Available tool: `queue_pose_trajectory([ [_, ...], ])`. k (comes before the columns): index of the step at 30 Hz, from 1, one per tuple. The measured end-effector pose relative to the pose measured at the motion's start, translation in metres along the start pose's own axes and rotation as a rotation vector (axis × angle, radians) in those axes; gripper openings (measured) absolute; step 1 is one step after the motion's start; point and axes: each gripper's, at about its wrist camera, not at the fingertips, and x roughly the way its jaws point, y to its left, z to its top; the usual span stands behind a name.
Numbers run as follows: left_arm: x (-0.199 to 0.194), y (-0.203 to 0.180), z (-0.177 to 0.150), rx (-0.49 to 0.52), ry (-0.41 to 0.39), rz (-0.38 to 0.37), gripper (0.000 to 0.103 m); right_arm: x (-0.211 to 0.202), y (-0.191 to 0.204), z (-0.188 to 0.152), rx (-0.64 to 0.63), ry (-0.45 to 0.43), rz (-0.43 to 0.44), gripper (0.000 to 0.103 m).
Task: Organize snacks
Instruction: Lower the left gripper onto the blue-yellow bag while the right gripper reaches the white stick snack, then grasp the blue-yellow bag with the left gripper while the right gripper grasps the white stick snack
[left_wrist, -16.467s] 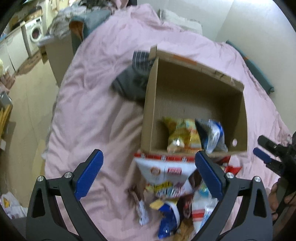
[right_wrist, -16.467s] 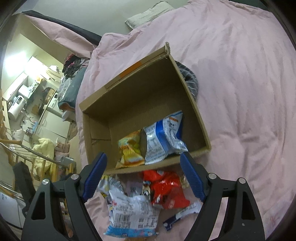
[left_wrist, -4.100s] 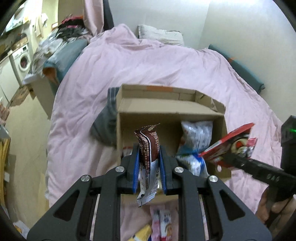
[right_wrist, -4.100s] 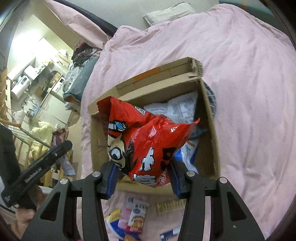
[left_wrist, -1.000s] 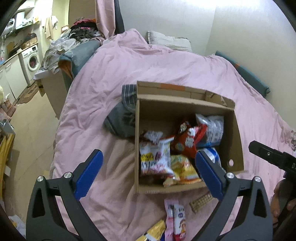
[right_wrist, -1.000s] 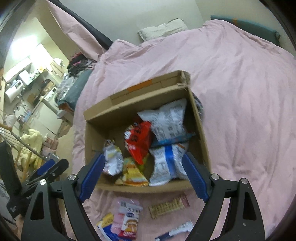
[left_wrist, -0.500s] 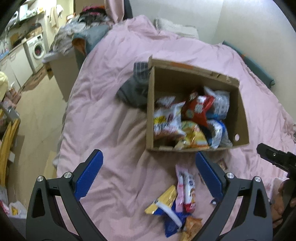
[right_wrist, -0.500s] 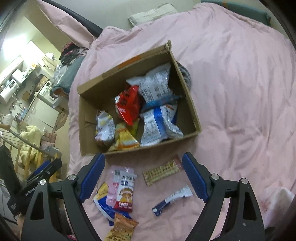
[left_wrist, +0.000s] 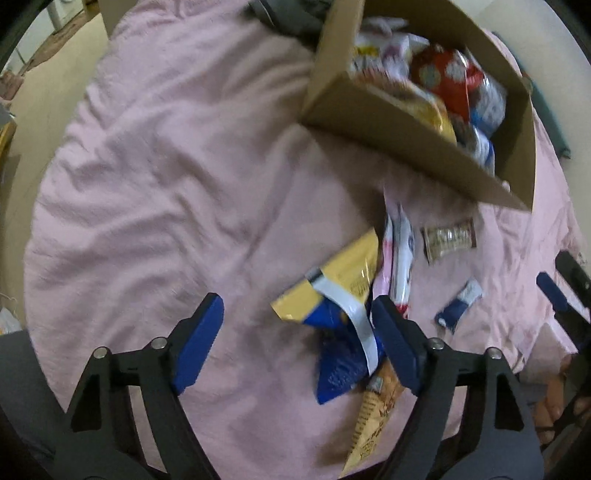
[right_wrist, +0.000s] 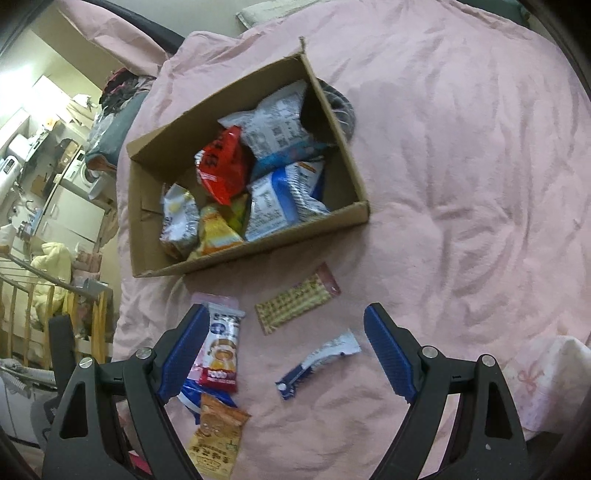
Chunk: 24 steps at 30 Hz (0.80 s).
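Note:
A cardboard box (right_wrist: 255, 251) (left_wrist: 388, 125) on the pink bedcover holds several snack bags, among them a red one (right_wrist: 221, 166). Loose snacks lie in front of it: a yellow-and-blue bag (left_wrist: 332, 280), a pink-and-white pack (right_wrist: 221, 350) (left_wrist: 397, 254), a cracker bar (right_wrist: 295, 302) (left_wrist: 448, 238), a small blue-and-white stick (right_wrist: 317, 363) (left_wrist: 458, 306) and an orange pack (right_wrist: 216, 432) (left_wrist: 373, 410). My left gripper (left_wrist: 297, 328) is open and empty just above the yellow-and-blue bag. My right gripper (right_wrist: 284, 350) is open and empty over the stick and cracker bar.
A grey striped garment (right_wrist: 340, 103) lies behind the box. The bed's left edge drops to the floor (left_wrist: 37, 96). A washing machine and shelves (right_wrist: 55, 177) stand far left. A pale patterned cloth (right_wrist: 546, 376) lies at the right.
Both grippers have dropped lower and nearer the loose snacks in front of the box. The left view has swung so the box sits at the upper right. Both stay open.

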Motion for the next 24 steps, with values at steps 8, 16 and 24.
queue_pose_trajectory([
  [8,0.015,-0.013,-0.005,-0.041,0.051,-0.098,0.02,-0.001,-0.012,-0.003,0.015,0.012,-0.011,0.088],
  [16,-0.016,-0.014,0.0,0.007,-0.035,-0.057,0.011,0.014,-0.019,-0.004,0.053,0.081,0.015,0.088],
  [24,-0.025,0.003,0.007,-0.018,-0.056,-0.014,0.01,0.049,-0.02,-0.021,0.091,0.243,0.037,0.083],
])
